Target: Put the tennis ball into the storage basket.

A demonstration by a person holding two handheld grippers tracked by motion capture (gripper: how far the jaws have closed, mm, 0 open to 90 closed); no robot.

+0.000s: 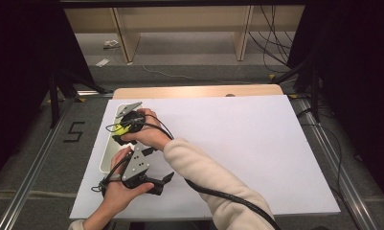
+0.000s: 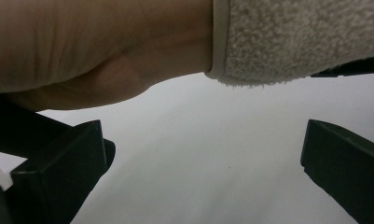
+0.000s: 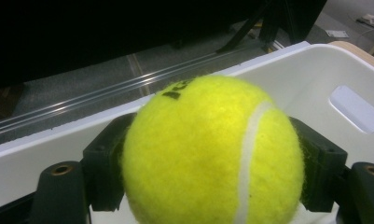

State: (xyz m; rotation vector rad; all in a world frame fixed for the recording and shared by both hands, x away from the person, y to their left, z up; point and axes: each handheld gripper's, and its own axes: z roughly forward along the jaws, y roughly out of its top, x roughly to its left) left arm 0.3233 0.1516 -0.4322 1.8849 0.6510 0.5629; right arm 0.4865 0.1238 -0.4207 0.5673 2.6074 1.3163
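- Right gripper (image 3: 212, 186): jaws clamped on either side of the tennis ball (image 3: 212, 154), held just over the white bin (image 3: 324, 70), inside its rim.
- Left gripper (image 2: 198, 163): jaws apart, empty, near the bin's front end, above the white board (image 1: 237, 139).
- Bin lies directly beneath the ball; probably only a release is needed.

Lab: black curtains (image 1: 17, 72), floor rails (image 1: 34, 167), cables (image 1: 271, 43)

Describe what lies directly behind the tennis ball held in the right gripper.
Behind the tennis ball clamped in the right gripper stands the white bin: its wall, rim and a handle cut-out. The ball hides the bin's floor, so its contents cannot be seen.
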